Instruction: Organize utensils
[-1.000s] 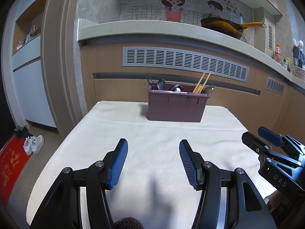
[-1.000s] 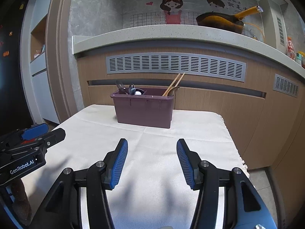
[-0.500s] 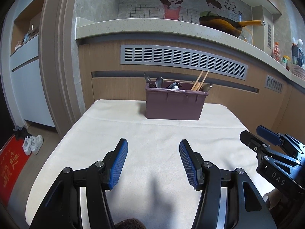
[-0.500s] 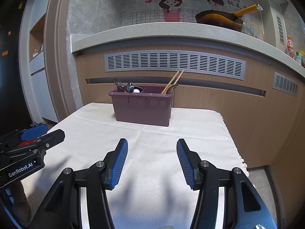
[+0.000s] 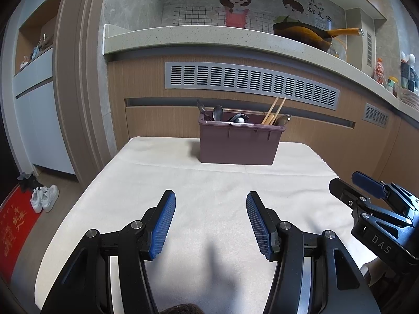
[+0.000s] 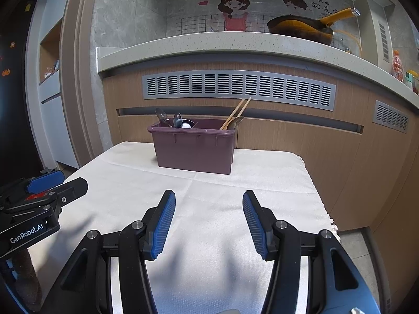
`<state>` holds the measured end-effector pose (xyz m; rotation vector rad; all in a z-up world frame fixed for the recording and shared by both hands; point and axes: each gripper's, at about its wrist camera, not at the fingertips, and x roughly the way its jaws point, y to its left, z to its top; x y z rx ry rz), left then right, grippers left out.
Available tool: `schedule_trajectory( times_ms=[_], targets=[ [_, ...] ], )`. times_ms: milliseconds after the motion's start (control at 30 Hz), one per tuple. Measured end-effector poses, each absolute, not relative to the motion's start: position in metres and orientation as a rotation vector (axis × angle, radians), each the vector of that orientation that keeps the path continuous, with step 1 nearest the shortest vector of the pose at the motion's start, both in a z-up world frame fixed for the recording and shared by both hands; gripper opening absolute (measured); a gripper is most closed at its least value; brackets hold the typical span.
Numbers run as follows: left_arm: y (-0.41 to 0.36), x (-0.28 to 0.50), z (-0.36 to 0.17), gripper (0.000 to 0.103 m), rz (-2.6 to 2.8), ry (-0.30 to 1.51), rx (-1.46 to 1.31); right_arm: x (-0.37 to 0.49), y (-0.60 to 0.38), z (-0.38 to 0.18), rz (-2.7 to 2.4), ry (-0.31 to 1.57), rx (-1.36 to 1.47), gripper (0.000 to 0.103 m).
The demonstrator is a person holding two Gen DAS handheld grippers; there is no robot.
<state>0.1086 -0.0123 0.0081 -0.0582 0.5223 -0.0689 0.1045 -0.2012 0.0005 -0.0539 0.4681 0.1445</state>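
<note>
A purple plastic utensil bin (image 5: 239,142) (image 6: 195,147) stands at the far end of a table under a white cloth (image 5: 209,196) (image 6: 209,204). Spoons (image 5: 217,112) (image 6: 167,119) stick up at its left end, wooden chopsticks (image 5: 275,110) (image 6: 235,112) lean out at its right. My left gripper (image 5: 210,217) hovers open over the near half of the cloth, nothing between its blue pads. My right gripper (image 6: 209,216) is also open and empty, well short of the bin. Each gripper shows at the other view's edge (image 5: 366,191) (image 6: 52,185).
Behind the table runs a wooden counter front with grey vent grilles (image 5: 251,83) and a stone top (image 6: 235,44) carrying a dark pan with an orange handle (image 5: 309,34). White shoes (image 5: 44,198) and a red mat (image 5: 15,230) lie on the floor at left.
The scene has slipped slightly lower in both views; the bin, the utensils and both grippers' openings look the same.
</note>
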Motion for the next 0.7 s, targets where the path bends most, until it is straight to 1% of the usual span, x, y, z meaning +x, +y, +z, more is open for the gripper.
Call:
schedule_trajectory(
  times_ms=[700],
  targets=[
    [-0.0134,0.1076,0.0056,0.057,-0.064,0.533,-0.065,0.1051,-0.2006,0.003,0.142,0.467,-0.054,0.052]
  ],
)
